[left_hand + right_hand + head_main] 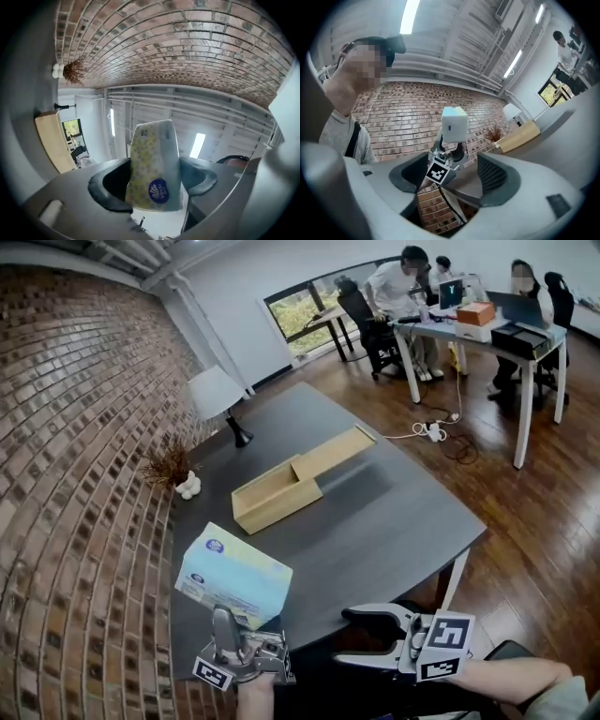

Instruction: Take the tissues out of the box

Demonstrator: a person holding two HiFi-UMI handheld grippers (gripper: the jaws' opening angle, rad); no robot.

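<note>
A tissue pack (pixel 234 576), pale blue in the head view, hangs over the near left corner of the dark table (pixel 394 512), with my left gripper (pixel 234 622) shut on its lower end. The left gripper view shows the pack (pixel 154 164), yellow-patterned with a blue round label, upright between the two pads. An open wooden box (pixel 277 493) lies mid-table, its slid-off lid (pixel 333 453) at its far end. My right gripper (pixel 362 638) stands open and empty off the table's near edge. Its own view looks at the left gripper (pixel 446 161) and the pack (pixel 453 124).
A white lamp (pixel 217 395), a dried plant (pixel 169 465) and a small white figure (pixel 189 486) stand along the brick wall (pixel 75 474). People sit at a white desk (pixel 487 334) at the far right. A power strip (pixel 433 432) lies on the wooden floor.
</note>
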